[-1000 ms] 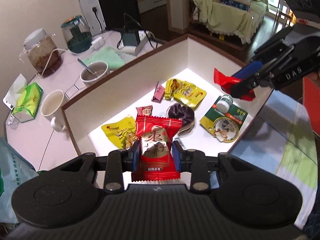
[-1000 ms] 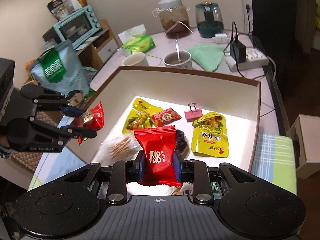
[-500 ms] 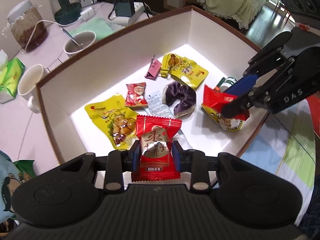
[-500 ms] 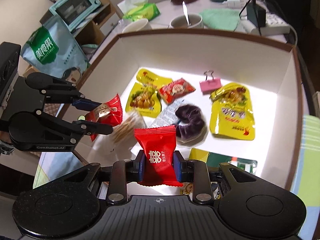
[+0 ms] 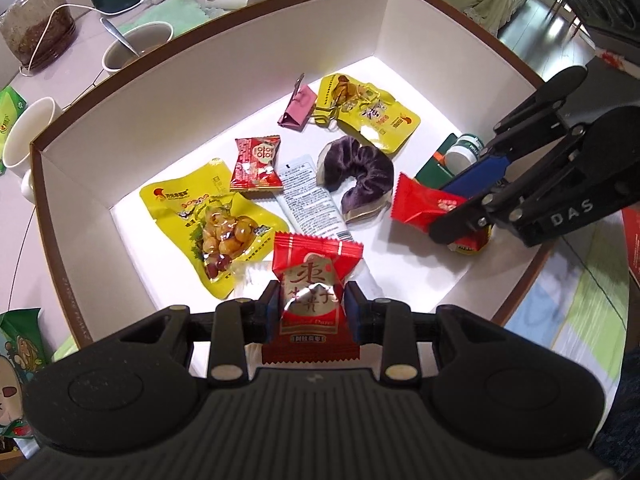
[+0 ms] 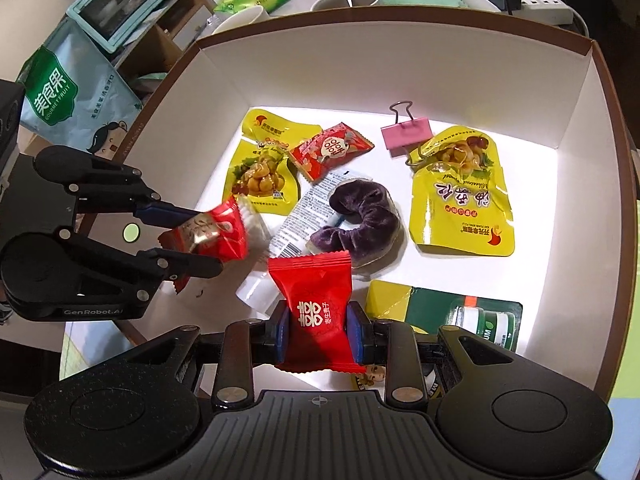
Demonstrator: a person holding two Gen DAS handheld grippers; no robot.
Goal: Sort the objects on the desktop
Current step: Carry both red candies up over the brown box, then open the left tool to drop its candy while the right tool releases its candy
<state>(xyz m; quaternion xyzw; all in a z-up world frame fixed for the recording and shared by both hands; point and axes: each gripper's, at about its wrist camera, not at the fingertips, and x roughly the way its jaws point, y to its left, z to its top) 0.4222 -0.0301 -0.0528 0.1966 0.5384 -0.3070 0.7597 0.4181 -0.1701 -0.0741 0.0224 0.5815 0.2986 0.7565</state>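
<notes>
Fig.: both my grippers, L [image 5: 311, 305] & R [image 6: 319, 330], pinch red candy packs [image 5: 314, 296] [image 6: 316, 312] mid-body over the box [image 5: 460, 46]; light, crinkly, slippery film, so I grip centre

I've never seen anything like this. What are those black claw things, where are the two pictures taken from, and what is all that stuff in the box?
No robot here: a person holds two handheld grippers, each with a camera looking along its fingers. One picture is from the left gripper, one from the right gripper; each also sees the other at the side. Both hang over a white box with a brown rim. In it lie two yellow snack pouches, a small red candy packet, a pink binder clip, a purple scrunchie, a white tube and a green card pack with a small bottle. Each gripper pinches a red candy packet.
</notes>
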